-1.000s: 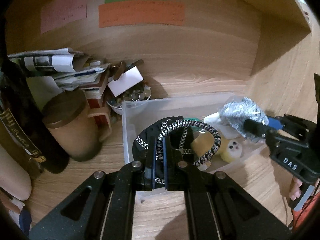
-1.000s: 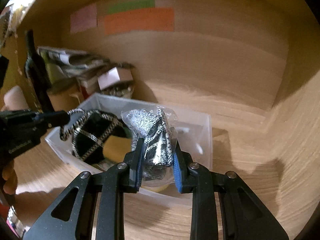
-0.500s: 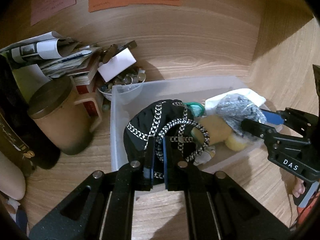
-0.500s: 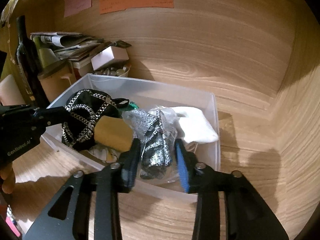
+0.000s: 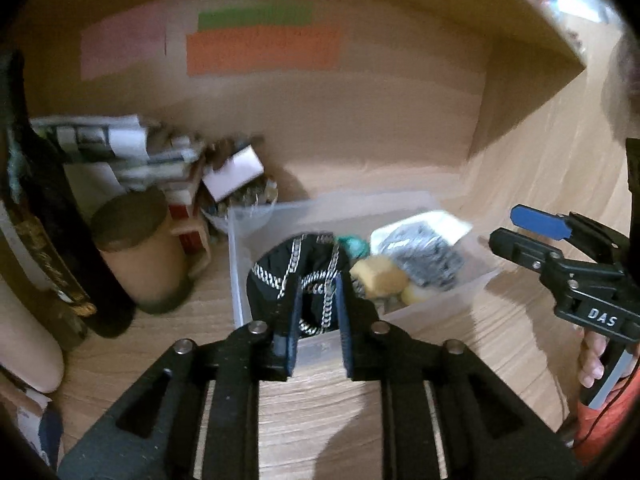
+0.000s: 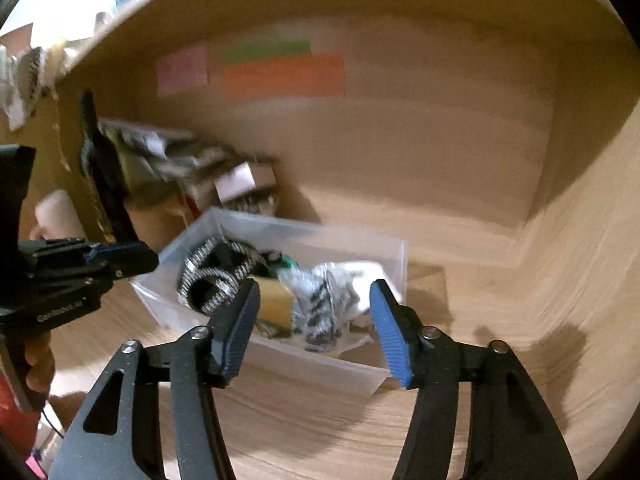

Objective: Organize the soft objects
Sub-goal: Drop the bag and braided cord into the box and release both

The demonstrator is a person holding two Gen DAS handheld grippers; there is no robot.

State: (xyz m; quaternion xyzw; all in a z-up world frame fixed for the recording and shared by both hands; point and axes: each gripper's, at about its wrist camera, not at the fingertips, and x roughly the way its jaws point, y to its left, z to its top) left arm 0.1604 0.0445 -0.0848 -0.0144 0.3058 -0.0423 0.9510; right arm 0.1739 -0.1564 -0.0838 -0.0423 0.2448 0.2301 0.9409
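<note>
A clear plastic bin (image 5: 240, 264) (image 6: 392, 252) stands on the wooden shelf. In it lie a black cloth with silver chain trim (image 5: 276, 276) (image 6: 212, 280), a grey knit piece in a plastic bag (image 5: 428, 252) (image 6: 324, 304), a tan plush (image 5: 380, 276) (image 6: 276, 300), a green item (image 5: 354, 245) and a white cloth (image 6: 360, 272). My left gripper (image 5: 318, 312) is open, pulled back above the bin's near wall, empty. My right gripper (image 6: 316, 328) is wide open and empty, just before the bin; it also shows in the left wrist view (image 5: 516, 228).
Left of the bin stand a brown lidded mug (image 5: 140, 256), a dark bottle (image 5: 48, 240), stacked papers and books (image 5: 120, 156) and a bowl of small items with a white card (image 5: 236, 184). Coloured paper labels (image 5: 260, 44) hang on the back wall. A side wall rises on the right.
Both grippers have let go and opened. The black chain cloth and the bagged grey knit now lie in the bin. Both grippers have drawn back and up from the bin.
</note>
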